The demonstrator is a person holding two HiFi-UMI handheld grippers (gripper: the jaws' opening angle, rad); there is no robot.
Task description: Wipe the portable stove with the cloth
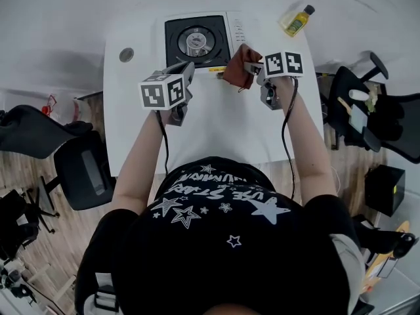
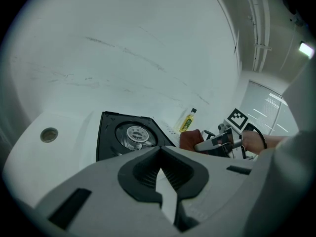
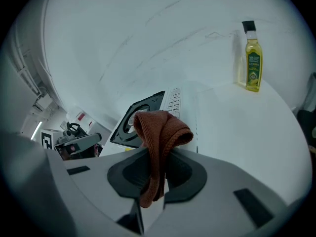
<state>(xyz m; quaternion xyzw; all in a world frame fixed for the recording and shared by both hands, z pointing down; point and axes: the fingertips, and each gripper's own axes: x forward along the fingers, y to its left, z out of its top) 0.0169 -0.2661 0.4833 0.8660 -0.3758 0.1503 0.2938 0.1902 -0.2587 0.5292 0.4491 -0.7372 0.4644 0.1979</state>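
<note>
While your right gripper (image 1: 252, 67) clamps its jaws on the bunched brown cloth (image 3: 159, 135), you hold it at the near right corner of the portable stove (image 1: 197, 41). Your left gripper (image 1: 186, 71) hovers beside the stove's near edge, jaws together and empty.

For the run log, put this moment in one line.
right gripper: shut on cloth | left gripper: shut, empty | cloth: hanging beside stove | wiping: not under way
</note>
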